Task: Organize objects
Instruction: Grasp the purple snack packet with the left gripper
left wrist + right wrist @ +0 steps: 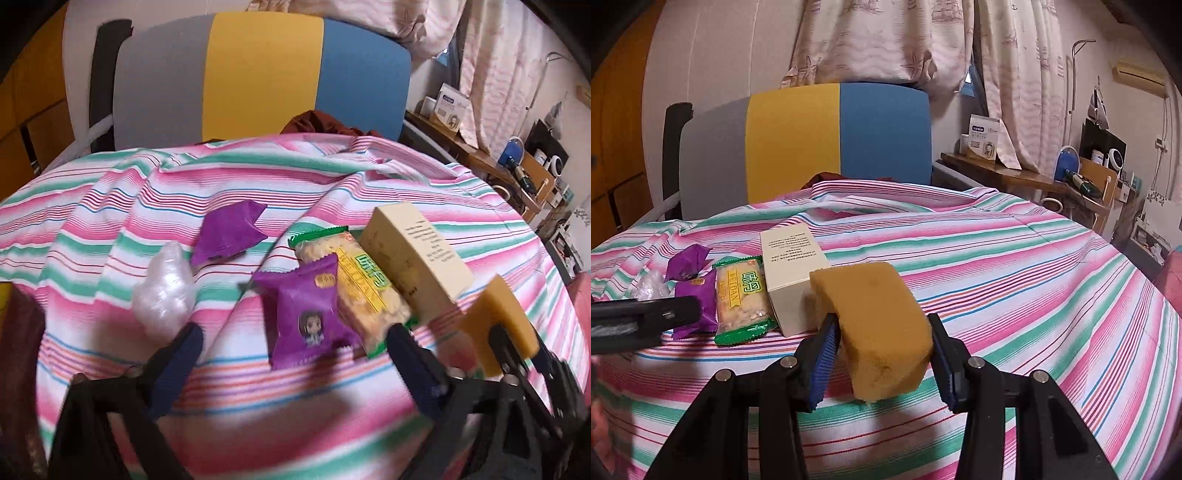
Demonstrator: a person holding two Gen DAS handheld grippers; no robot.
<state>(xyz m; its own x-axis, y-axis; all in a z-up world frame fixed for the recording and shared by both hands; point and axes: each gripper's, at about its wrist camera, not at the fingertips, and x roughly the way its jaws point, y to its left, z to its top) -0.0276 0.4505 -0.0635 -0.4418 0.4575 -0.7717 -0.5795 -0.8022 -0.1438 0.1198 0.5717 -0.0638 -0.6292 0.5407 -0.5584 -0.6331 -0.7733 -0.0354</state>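
On the striped cloth (110, 229) lies a row of things: a purple snack packet (306, 314), a green and yellow cracker packet (354, 288) and a cream box (417, 258). My left gripper (293, 330) is open just above the cloth, with the purple packet's near end between its fingers and the pads clear of it. My right gripper (882, 325) is shut on a yellow-brown sponge (875, 325), held just right of the cream box (794, 273). In the left wrist view the sponge (498, 321) shows at the right edge.
A second purple packet (229, 232) and a crumpled clear plastic wrap (164, 288) lie left of the row. A chair back (258, 74) in grey, yellow and blue stands behind the cloth. A cluttered wooden desk (1015, 173) is at the far right.
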